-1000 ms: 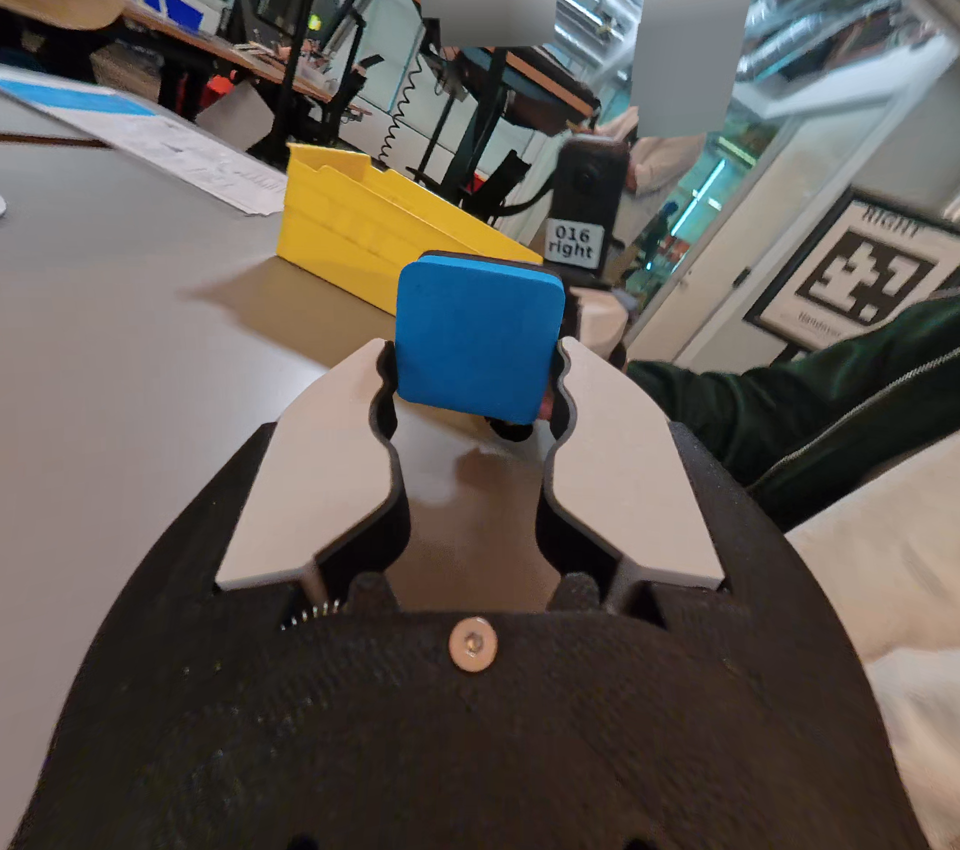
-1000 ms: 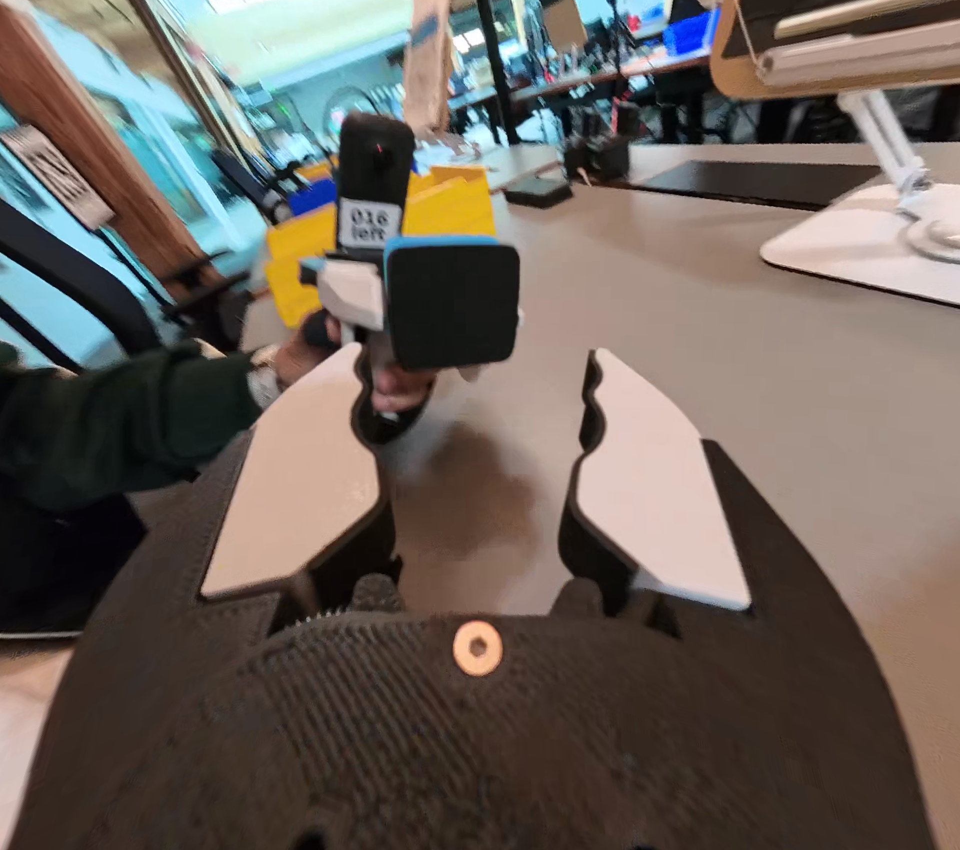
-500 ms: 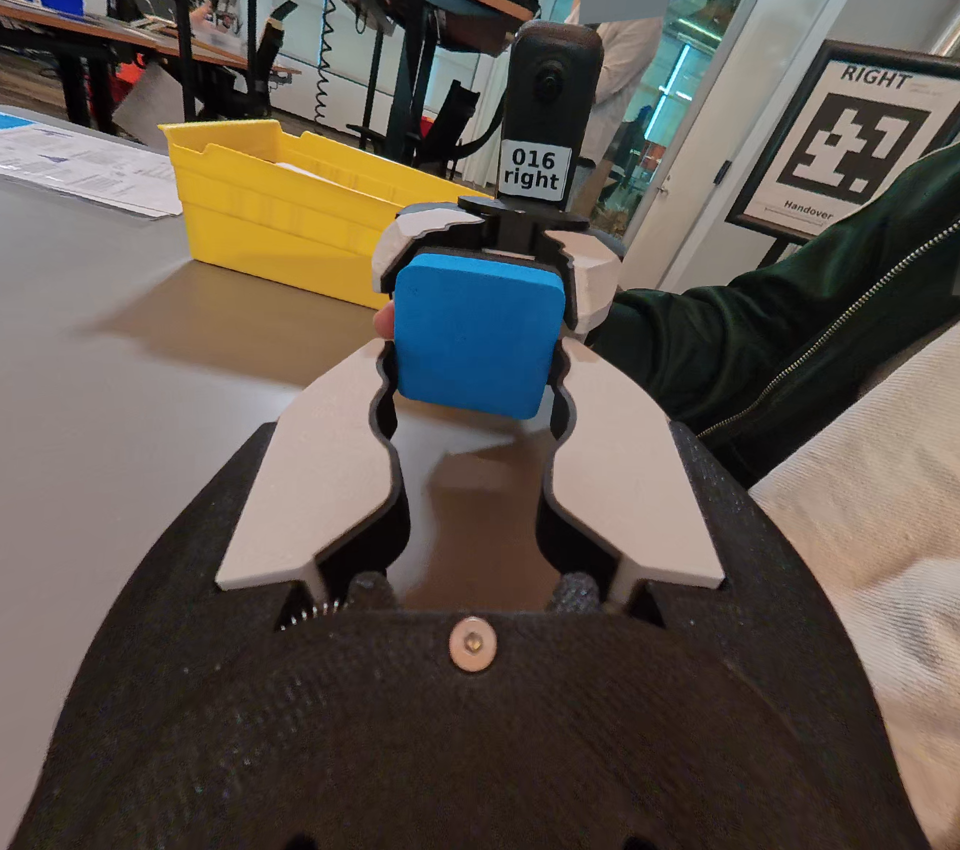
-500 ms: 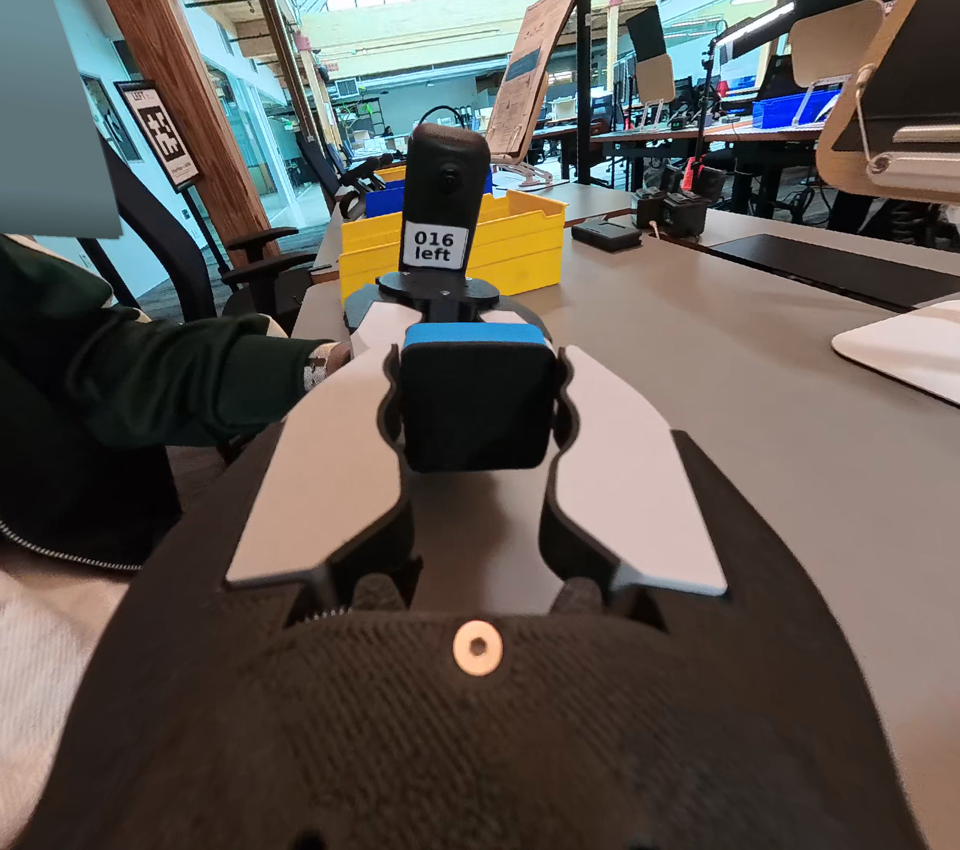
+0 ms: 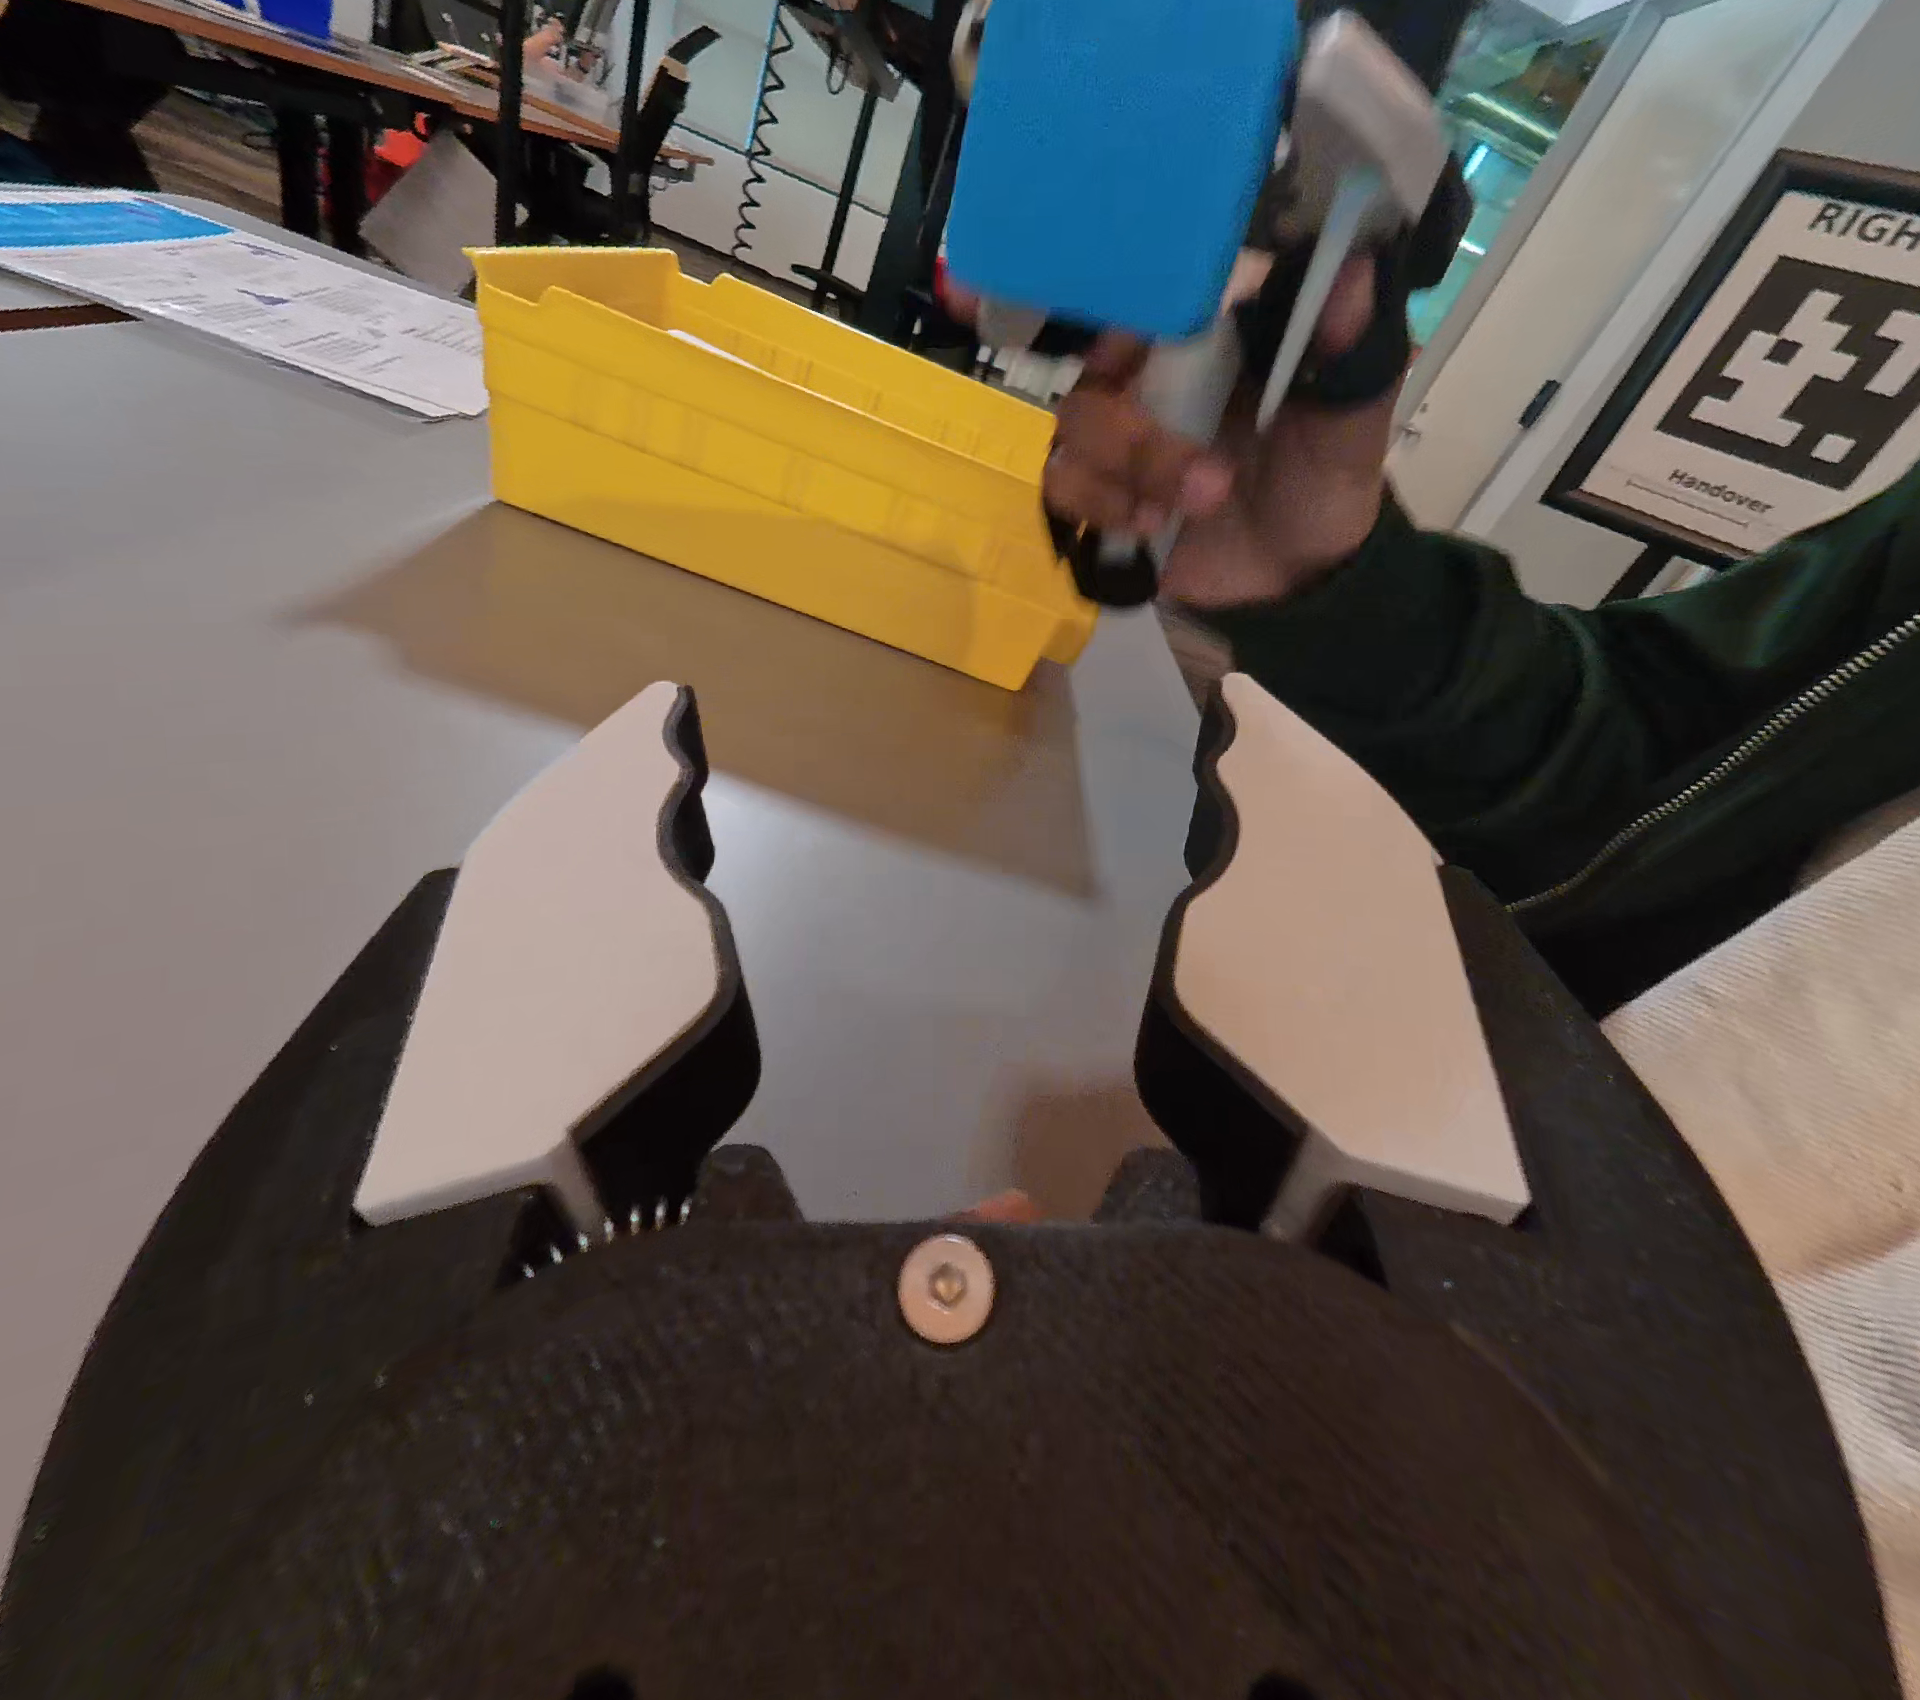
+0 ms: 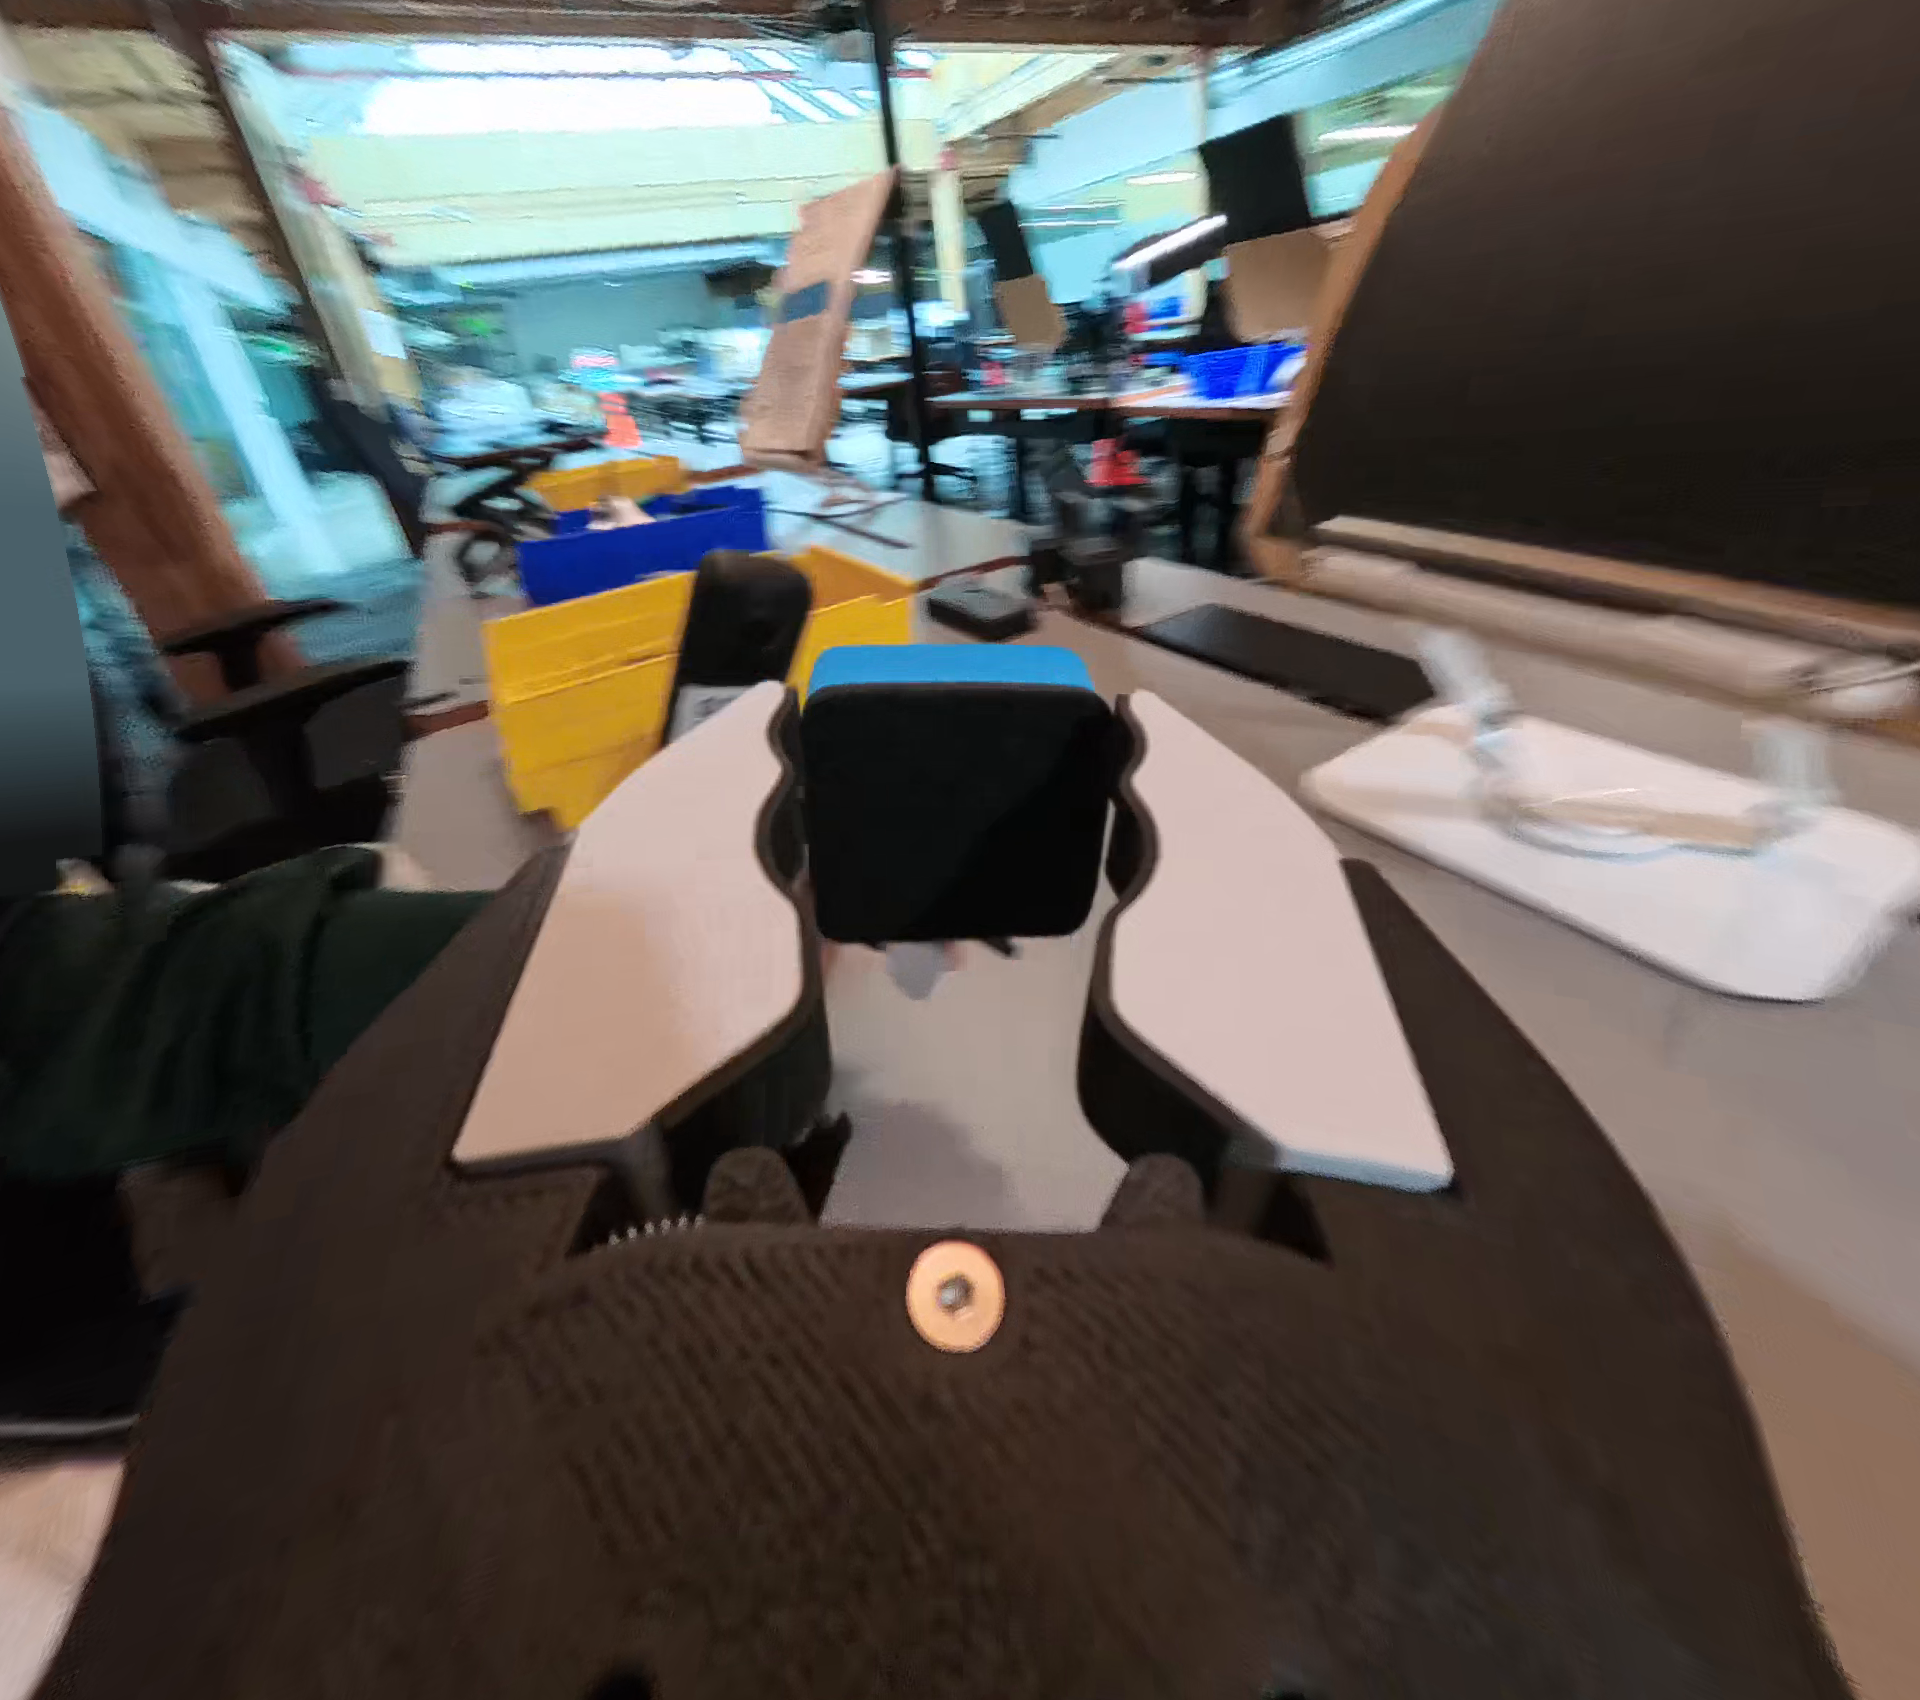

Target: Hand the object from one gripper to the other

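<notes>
Blue-and-black foam block (image 6: pixel 951 803) sits clamped between the right gripper (image 6: pixel 951 809) fingers, raised above the grey table (image 5: pixel 208 663). Left gripper (image 5: pixel 951 803) gapes wide, empty, block (image 5: pixel 1117 144) well clear ahead. Yellow bin (image 5: pixel 769 466) beyond. Advice: keep the squeeze firm and the block level while drawing away.

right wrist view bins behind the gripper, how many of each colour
yellow bins: 2, one near, one farther back
blue bin: 1
total: 3
</notes>
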A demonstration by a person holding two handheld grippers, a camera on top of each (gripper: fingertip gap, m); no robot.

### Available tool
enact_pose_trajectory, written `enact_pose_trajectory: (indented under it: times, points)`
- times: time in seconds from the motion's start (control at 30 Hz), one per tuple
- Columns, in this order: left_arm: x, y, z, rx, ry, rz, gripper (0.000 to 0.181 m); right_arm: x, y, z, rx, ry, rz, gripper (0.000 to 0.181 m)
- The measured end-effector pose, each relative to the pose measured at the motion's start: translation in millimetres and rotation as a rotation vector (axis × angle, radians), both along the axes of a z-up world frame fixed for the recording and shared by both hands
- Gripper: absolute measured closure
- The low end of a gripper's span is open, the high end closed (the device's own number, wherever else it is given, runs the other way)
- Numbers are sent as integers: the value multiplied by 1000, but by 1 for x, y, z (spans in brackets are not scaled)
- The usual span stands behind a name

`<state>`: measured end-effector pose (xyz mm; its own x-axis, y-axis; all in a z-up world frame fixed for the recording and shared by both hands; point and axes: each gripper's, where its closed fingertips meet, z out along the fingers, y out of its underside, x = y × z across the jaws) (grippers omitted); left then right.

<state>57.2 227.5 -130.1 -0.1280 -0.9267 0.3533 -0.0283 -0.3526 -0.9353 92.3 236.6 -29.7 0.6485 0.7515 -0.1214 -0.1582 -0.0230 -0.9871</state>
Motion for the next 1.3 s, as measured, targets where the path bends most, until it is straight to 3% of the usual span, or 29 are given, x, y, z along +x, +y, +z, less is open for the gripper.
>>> enact_pose_trajectory:
  times: [0.07,0.13,0.23,0.3,0.47,0.53,0.6,0.8,1.0,1.1,1.3]
  points:
    - [0,3,0,7,2,26,87,48,6,21,19,-126,-204,124]
    - [0,6,0,-1,5,46,87,112,13,21,-70,-297,-429,124]
    - [-4,3,4,-54,8,17,84,215,10,-9,-269,-460,-712,124]
    - [-6,4,11,-27,-22,42,83,263,5,-37,-383,-436,-799,124]
    - [-5,9,5,23,21,96,77,308,-3,-83,-577,-337,-859,123]
    - [-4,10,2,23,31,100,78,317,-4,-82,-565,-388,-912,99]
    - [-3,10,0,32,44,104,78,319,-5,-72,-532,-425,-951,89]
    - [-4,15,-5,53,88,129,84,268,0,-6,-285,-413,-884,99]
    - [-12,26,4,76,69,200,88,151,4,35,-64,-351,-581,110]
    - [-21,36,12,99,75,257,101,78,10,22,-39,-247,-373,115]
    - [-76,66,53,204,85,447,138,-40,2,-86,-172,-233,-108,142]
